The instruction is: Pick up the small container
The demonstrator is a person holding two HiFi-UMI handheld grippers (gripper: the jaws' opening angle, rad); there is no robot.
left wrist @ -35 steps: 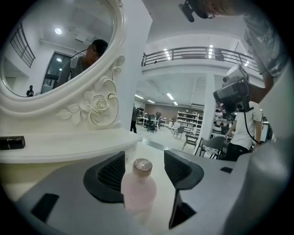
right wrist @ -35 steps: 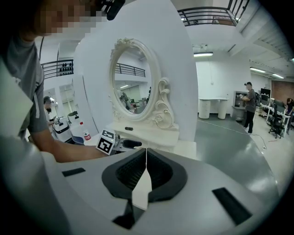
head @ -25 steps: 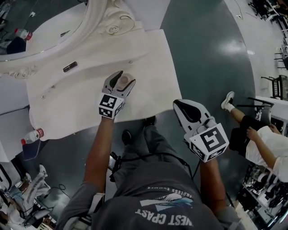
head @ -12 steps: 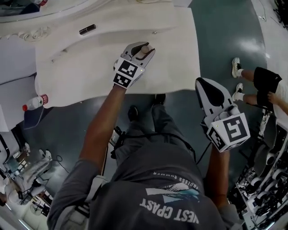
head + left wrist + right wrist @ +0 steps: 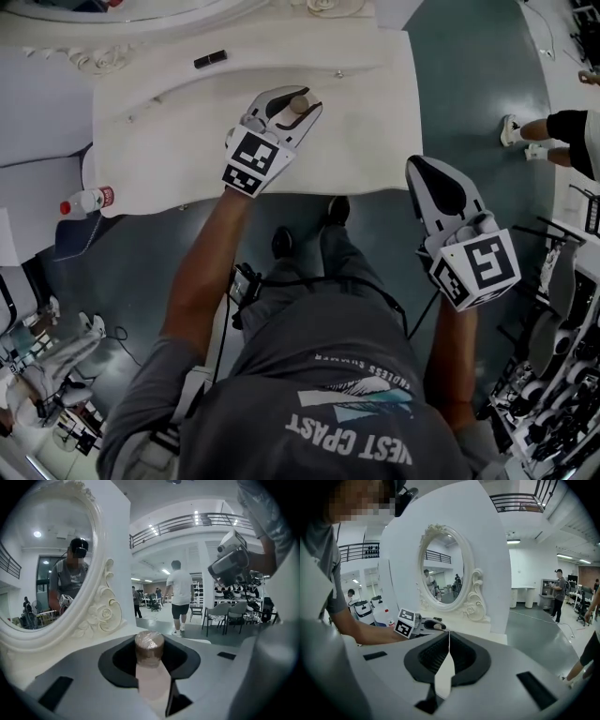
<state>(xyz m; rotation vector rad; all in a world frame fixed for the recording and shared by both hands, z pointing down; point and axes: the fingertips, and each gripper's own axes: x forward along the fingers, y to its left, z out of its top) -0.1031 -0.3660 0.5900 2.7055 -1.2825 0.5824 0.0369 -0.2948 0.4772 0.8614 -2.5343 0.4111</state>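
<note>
Clamping the small container (image 5: 149, 645) — left tongs (image 5: 293, 100), just closed, hide its sides.

Glossy, perhaps plastic, small container (image 5: 149, 649)

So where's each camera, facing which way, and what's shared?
Head view: on the head, down at the table; arms, left hand-held gripper, right hand-held gripper.
Left gripper view: on that gripper, toward the mirror; jaws just closed on the container.
Right gripper view: on that gripper, toward the mirror; shut jaws, left forearm.
Shared: the mirror, both gripper views.
</note>
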